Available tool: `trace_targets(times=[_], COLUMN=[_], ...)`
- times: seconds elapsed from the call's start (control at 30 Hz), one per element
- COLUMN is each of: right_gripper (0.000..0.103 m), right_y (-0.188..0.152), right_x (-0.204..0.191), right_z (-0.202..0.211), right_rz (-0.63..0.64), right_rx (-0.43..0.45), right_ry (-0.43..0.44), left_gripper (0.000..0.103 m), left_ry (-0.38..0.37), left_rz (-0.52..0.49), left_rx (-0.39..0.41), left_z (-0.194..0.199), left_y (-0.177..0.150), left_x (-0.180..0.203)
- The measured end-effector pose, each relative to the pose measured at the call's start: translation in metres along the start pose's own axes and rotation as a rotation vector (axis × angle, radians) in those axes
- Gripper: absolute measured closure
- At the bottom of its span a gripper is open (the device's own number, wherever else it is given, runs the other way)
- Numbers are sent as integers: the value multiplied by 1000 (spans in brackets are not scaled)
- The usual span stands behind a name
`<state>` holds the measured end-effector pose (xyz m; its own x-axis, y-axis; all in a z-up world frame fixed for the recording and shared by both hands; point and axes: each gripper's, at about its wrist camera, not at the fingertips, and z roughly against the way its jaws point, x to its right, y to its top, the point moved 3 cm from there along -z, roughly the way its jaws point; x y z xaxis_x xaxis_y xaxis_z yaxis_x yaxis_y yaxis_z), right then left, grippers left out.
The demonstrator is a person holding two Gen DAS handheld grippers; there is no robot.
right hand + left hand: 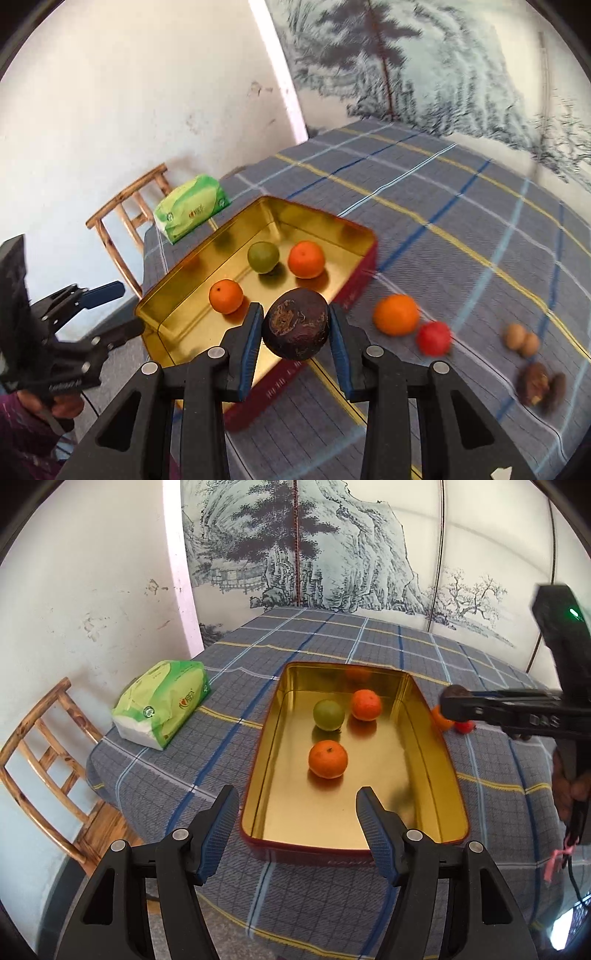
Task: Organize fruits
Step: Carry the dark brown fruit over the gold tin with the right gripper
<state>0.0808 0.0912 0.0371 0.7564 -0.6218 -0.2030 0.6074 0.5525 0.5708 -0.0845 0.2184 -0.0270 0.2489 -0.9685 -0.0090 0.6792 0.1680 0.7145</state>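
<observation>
Your right gripper (295, 328) has its jaws clamped on a dark, wrinkled fruit (296, 324), held above the near rim of the gold tin (173, 295). Your left gripper (295, 827) hangs over the tin's other end, jaws apart with nothing between them. Inside the tin lie two oranges (226, 296) and a green fruit (263, 257). On the checked worktop (461, 206) beside it sit another orange (396, 314), a red fruit (434, 338) and some blurred brown pieces, possibly nuts (521, 340).

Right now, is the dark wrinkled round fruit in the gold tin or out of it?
Out. The dark wrinkled round fruit is clamped in the right hand-held gripper, above the gold tin.
</observation>
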Motion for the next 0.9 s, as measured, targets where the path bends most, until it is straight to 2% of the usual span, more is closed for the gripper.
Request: trace_targets(times=[0.23, 0.5, 0.9], right_gripper=[70, 70, 69], right_y=[17, 19, 30], right_x=[-13, -18, -14], right_z=[-41, -75, -87], right_rz=[38, 43, -12], right_rx=[-70, -125, -106], right_ry=[6, -3, -11], left_gripper=[36, 36, 36], left_ry=[11, 25, 24], left_rz=[-10, -12, -15], left_rx=[-2, -19, -28], left_z=[-2, -8, -12], left_y=[-1, -3, -6], left_x=[-1, -11, -11])
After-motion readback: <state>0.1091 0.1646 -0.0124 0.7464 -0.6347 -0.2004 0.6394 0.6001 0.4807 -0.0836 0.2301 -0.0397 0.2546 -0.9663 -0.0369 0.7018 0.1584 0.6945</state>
